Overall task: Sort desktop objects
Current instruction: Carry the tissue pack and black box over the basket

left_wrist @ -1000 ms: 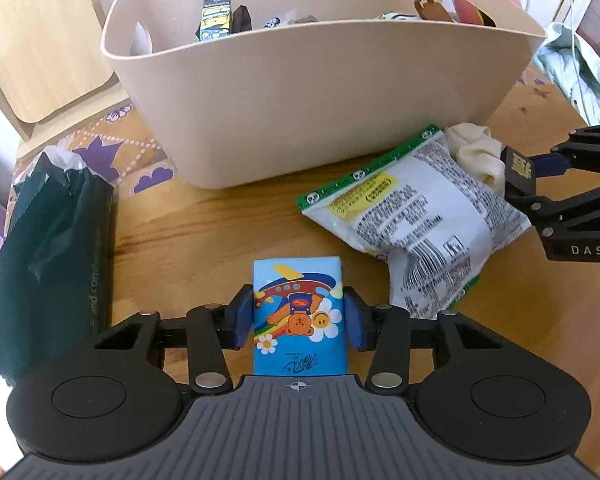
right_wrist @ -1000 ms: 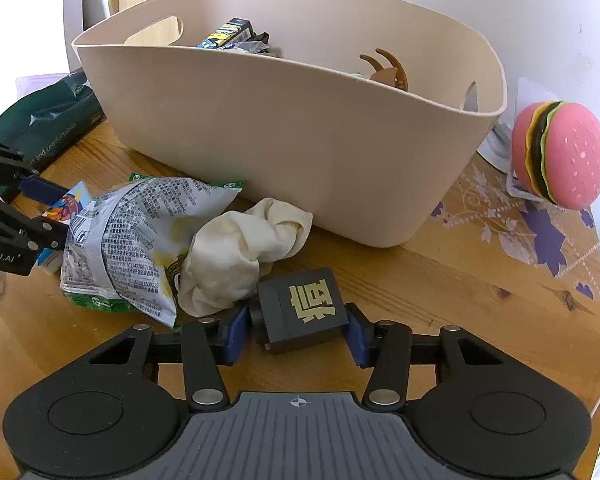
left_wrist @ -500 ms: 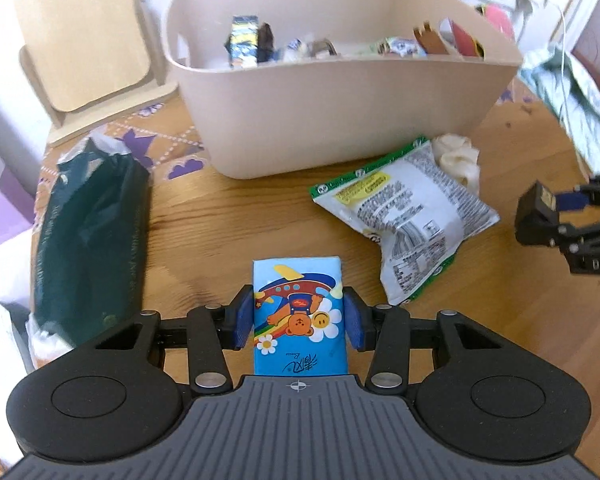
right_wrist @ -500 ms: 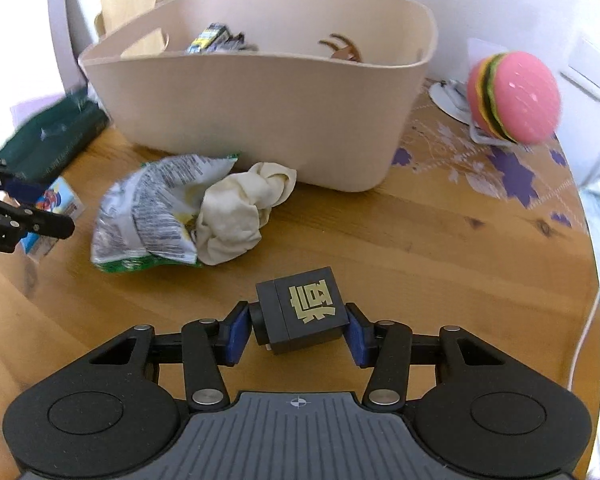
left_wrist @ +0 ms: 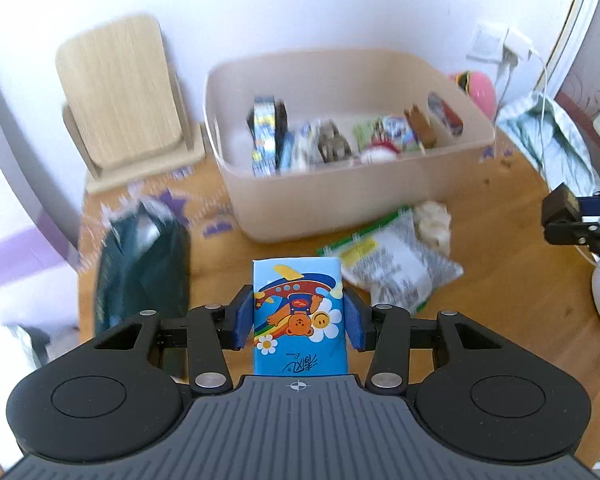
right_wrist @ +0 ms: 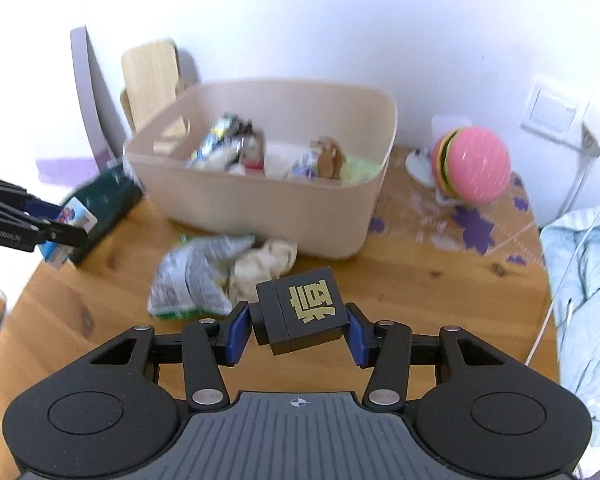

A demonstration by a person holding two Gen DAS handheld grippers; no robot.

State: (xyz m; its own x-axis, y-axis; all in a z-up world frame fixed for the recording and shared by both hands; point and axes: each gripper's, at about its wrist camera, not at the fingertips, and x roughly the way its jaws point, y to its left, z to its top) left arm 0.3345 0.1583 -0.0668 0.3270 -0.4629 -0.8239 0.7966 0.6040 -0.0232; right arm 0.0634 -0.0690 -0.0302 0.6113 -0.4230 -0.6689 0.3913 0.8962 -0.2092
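1. Above the table (left_wrist: 500, 320), one left gripper (left_wrist: 299, 317) clamps one blue tissue pack (left_wrist: 299, 316).
2. One right gripper (right_wrist: 298, 326) grasps one black cube (right_wrist: 300, 314).
3. One beige bin (right_wrist: 300, 216) sits at twelve o'clock.

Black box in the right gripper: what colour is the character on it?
Gold, on the black box. Clearest in the right wrist view.

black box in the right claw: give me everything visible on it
The black box is a small matte cube-like case with a gold character printed on its top face and a seam running down it near the left side. It sits tilted between the right claw, blue pads pressing both sides, held above the wooden table, touching nothing else.
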